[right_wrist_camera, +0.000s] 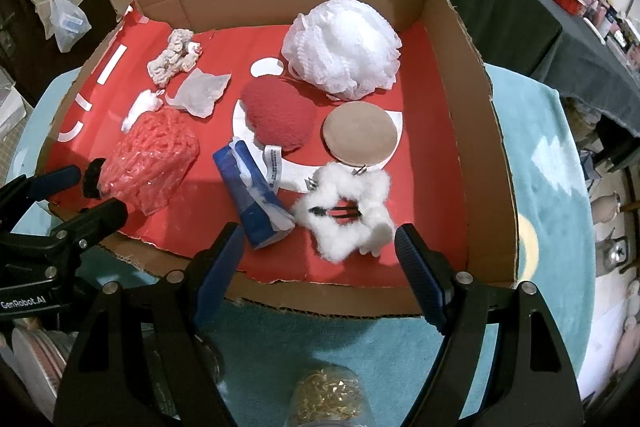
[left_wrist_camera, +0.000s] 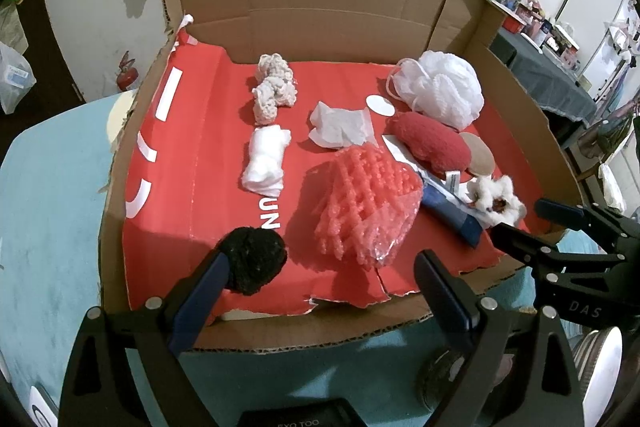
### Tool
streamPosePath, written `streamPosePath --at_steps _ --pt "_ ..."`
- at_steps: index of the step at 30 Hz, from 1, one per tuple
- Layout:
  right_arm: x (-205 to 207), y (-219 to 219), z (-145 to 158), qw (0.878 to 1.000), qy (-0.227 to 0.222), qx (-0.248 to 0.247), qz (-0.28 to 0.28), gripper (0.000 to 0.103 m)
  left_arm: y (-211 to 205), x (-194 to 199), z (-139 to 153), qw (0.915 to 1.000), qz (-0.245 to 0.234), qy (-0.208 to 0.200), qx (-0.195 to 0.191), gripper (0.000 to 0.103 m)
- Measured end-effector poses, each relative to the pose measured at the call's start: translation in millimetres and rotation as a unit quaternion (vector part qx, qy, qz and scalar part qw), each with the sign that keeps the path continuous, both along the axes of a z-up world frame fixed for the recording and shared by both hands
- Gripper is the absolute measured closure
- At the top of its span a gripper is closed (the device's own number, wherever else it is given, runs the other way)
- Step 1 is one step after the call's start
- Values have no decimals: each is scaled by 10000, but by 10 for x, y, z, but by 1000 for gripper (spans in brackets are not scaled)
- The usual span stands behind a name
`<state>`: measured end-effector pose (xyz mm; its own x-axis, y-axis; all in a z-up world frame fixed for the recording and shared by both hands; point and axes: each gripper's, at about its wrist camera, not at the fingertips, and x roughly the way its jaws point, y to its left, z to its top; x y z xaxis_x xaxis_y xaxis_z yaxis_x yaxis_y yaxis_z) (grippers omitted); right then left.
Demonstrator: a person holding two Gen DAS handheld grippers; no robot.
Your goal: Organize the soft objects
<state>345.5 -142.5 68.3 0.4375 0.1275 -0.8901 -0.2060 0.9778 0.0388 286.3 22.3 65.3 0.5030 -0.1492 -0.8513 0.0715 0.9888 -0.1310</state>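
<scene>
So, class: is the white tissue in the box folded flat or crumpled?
Crumpled. The tissue lies on the red box floor with creases and raised, uneven edges, not in a flat fold; the right wrist view shows the same.

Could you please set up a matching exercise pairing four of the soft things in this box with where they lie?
Things:
1. mesh pouf
2. black pompom
3. fluffy clip
4. crochet piece

Places:
A. by the left hand-held gripper's left finger
B. far right corner
C. near edge, right of the blue pack
D. far left, above the white cloth

Pairs: 1-B, 2-A, 3-C, 4-D
</scene>
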Motion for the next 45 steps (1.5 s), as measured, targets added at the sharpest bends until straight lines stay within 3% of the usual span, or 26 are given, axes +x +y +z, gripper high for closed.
streamPosePath --at_steps 45 --pt "-4 0 12 10000 -53 -34 13 26 -9 3 11 10000 -19 -29 55 7"
